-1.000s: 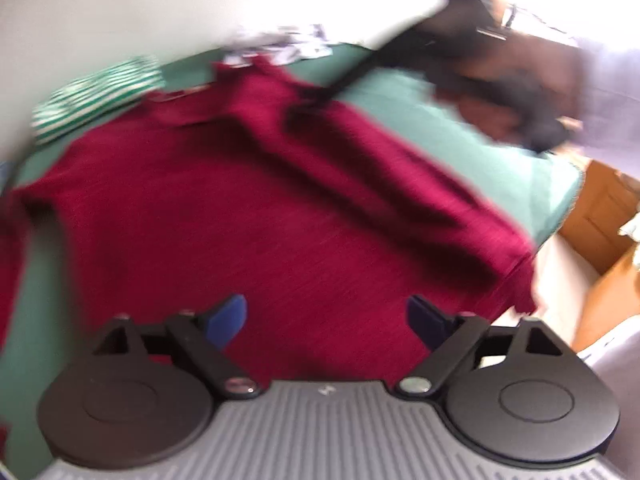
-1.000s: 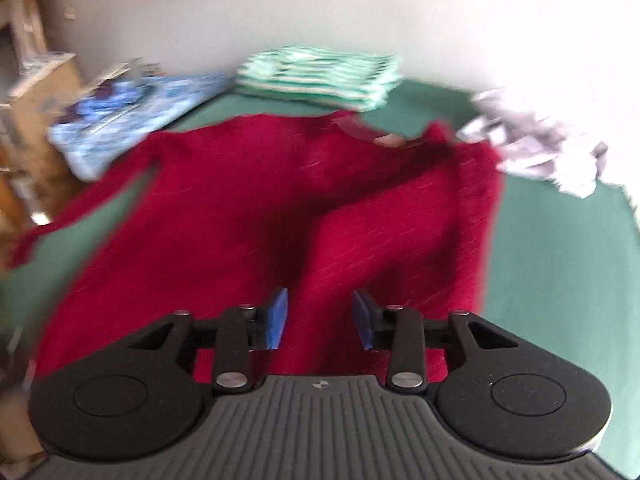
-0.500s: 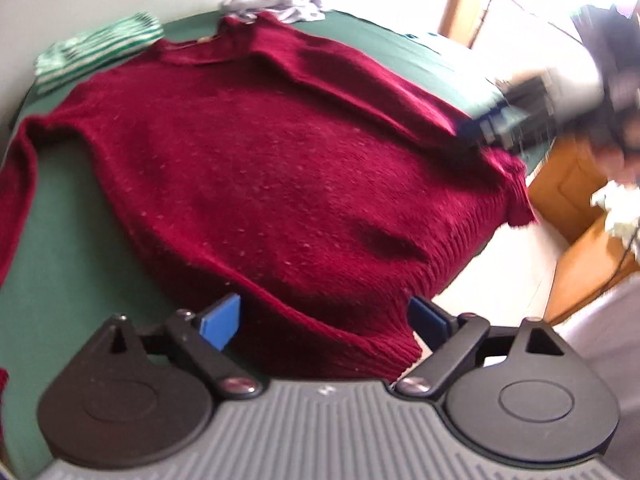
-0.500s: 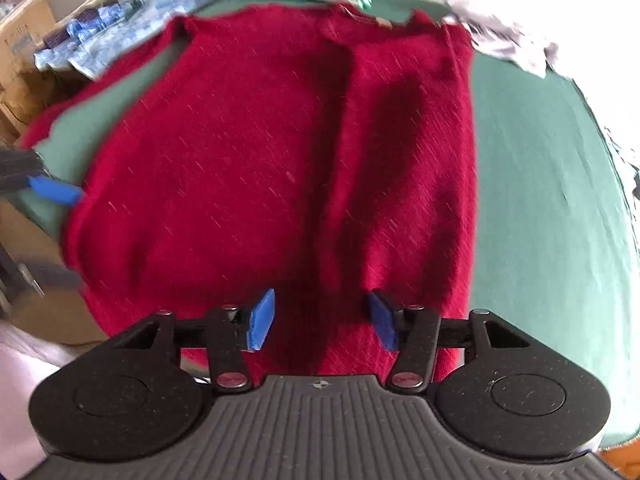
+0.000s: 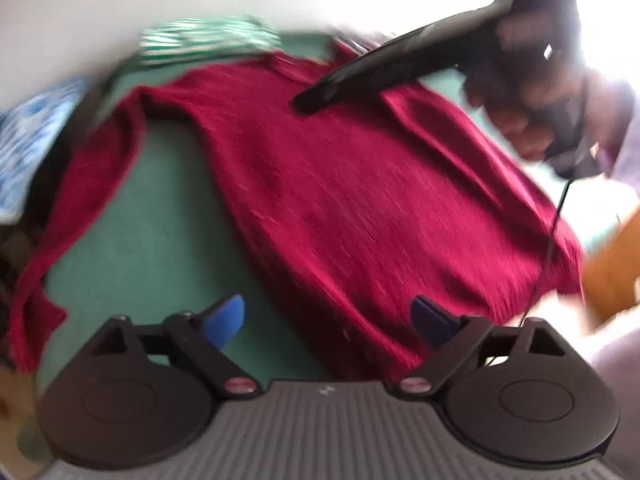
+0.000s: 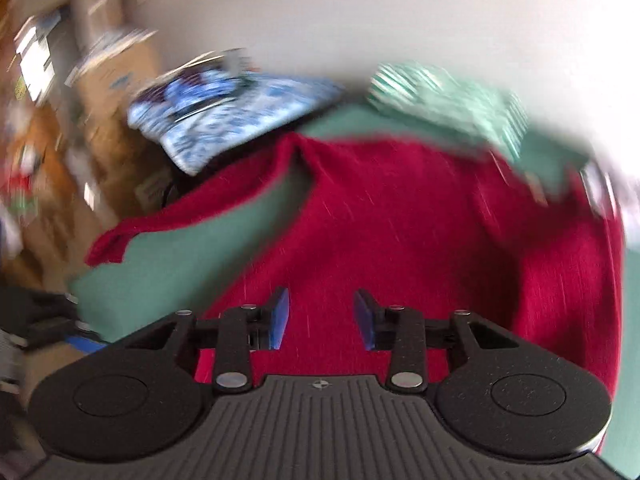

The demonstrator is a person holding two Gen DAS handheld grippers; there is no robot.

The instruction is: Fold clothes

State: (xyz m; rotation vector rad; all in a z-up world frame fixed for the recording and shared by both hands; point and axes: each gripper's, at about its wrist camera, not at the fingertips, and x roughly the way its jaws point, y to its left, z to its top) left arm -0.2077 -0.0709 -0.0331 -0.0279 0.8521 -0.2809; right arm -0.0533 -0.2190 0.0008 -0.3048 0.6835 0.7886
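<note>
Both hands have swung sideways since a moment ago. The right sleeve now lies folded across the red sweater (image 5: pixel 360 208), while the left sleeve (image 5: pixel 80 200) is still stretched out on the green counter (image 5: pixel 160 240), so that fold looks next. The left claw (image 5: pixel 328 320) is opening, nothing between its jaws; the right claw (image 6: pixel 322 318) is closing over the hem, empty too. The knit looks thick, ribbed and limp. A folded striped garment (image 6: pixel 448 100) lies beyond the collar.

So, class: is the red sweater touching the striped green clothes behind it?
Cannot tell. Both views blur where the red sweater meets the striped green clothes; neither contact nor gap shows plainly.
</note>
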